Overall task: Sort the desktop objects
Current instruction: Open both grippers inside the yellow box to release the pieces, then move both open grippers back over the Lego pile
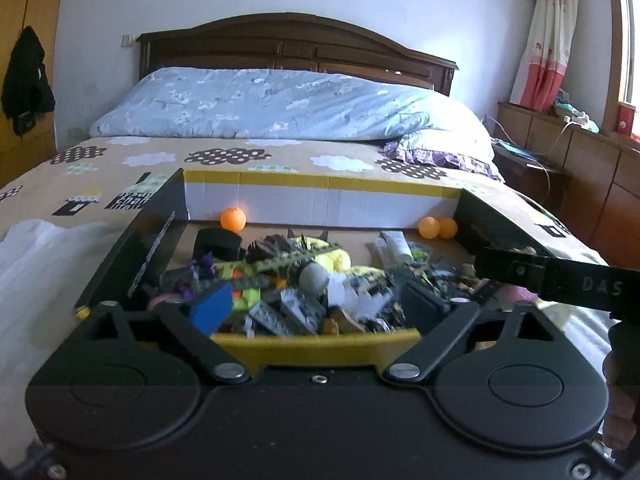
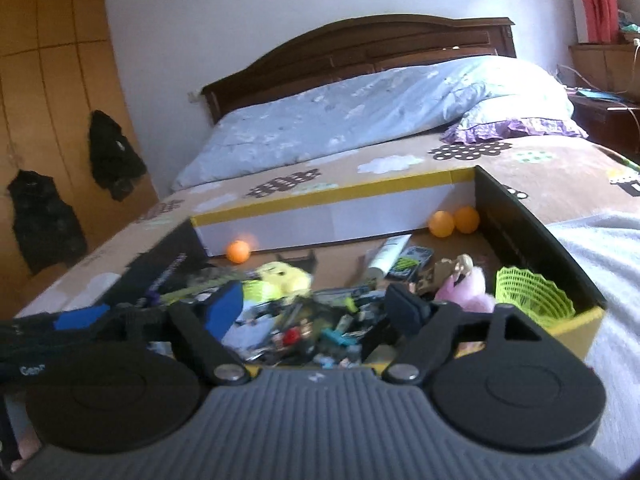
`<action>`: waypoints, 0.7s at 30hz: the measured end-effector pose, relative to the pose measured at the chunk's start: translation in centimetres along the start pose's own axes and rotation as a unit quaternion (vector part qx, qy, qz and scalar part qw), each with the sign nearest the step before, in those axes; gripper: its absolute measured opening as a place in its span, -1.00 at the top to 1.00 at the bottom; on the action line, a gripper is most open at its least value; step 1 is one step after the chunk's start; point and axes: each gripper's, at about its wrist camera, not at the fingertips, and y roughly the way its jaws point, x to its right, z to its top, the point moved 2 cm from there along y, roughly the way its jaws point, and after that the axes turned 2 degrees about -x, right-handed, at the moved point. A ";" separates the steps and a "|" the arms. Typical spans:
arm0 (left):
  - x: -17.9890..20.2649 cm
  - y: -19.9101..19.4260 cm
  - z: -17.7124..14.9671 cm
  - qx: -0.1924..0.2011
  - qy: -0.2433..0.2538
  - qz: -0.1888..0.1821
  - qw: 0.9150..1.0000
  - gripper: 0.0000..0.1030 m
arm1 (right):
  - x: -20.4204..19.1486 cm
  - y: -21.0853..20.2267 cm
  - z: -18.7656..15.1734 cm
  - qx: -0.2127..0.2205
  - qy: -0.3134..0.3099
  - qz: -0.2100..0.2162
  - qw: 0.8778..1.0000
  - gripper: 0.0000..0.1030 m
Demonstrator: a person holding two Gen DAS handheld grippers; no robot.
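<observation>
a shallow cardboard box lies on the bed. a heap of toy bricks fills the box's near half; three orange balls rest against its far wall. the left gripper and right gripper hover over the box's near edge, jaws wide apart, gripping nothing.
</observation>
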 end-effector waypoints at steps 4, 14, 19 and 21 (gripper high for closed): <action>0.5 -3.8 -0.9 0.000 0.002 0.011 1.000 -0.95 | -1.0 -3.1 -0.8 -0.014 0.012 0.021 1.000 -0.82; 2.8 -12.2 -5.8 -0.005 0.023 0.063 0.998 -0.98 | -3.5 -10.5 -4.5 -0.032 -0.015 -0.024 0.999 -1.00; 3.4 -15.4 -10.5 -0.023 0.013 0.057 0.998 -0.98 | -4.1 -13.7 -7.9 -0.043 -0.025 -0.042 0.998 -1.00; 3.5 -16.9 -12.0 -0.026 0.004 0.053 0.998 -0.98 | -4.1 -15.0 -9.3 -0.049 -0.020 -0.040 0.998 -1.00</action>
